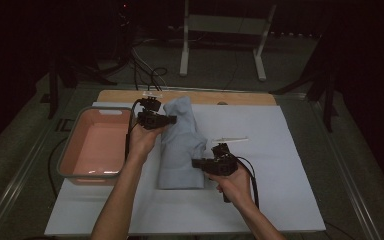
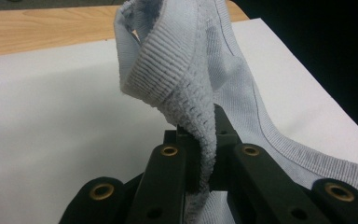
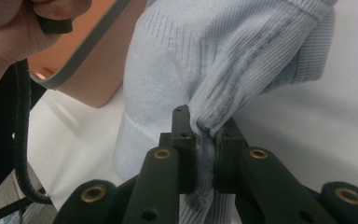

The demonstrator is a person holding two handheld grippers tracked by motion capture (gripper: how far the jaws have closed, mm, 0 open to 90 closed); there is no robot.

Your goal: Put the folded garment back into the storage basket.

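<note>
Sweater (image 1: 180,145), pale blue knit, is lying lengthwise on the white sheet (image 1: 280,150) covering the table, just right of the pink tub (image 1: 97,145) with the grey rim. High view: left gripper (image 1: 167,120) is sitting at the sweater's far left edge, held by the left hand (image 1: 142,140), forearm coming in from the bottom; right gripper (image 1: 197,162) is biting the sweater's right edge near its near end, right hand (image 1: 235,185) behind it with a cable looping off. Bare wooden tabletop (image 1: 240,97) is showing past the sheet's far edge, and a white frame stand (image 1: 225,30) is standing on the floor beyond. Left gripper view: jaws are pressing together on a ribbed hem of the sweater (image 2: 182,79), fabric bunching and rising above the jaws, rest of the garment trailing off to the right over the sheet (image 2: 51,116); wood strip (image 2: 42,28) is running along the top. Right gripper view: jaws are clamping a pinched fold of ribbed knit (image 3: 223,74), cloth puckering right at the pads and the fold lifting off the sheet (image 3: 331,126); tub corner (image 3: 91,51) is sitting just behind the sweater at upper left, the other hand (image 3: 23,23) and its cable showing at the left edge. Both grippers are closed on the sweater, neither is gaping.
</note>
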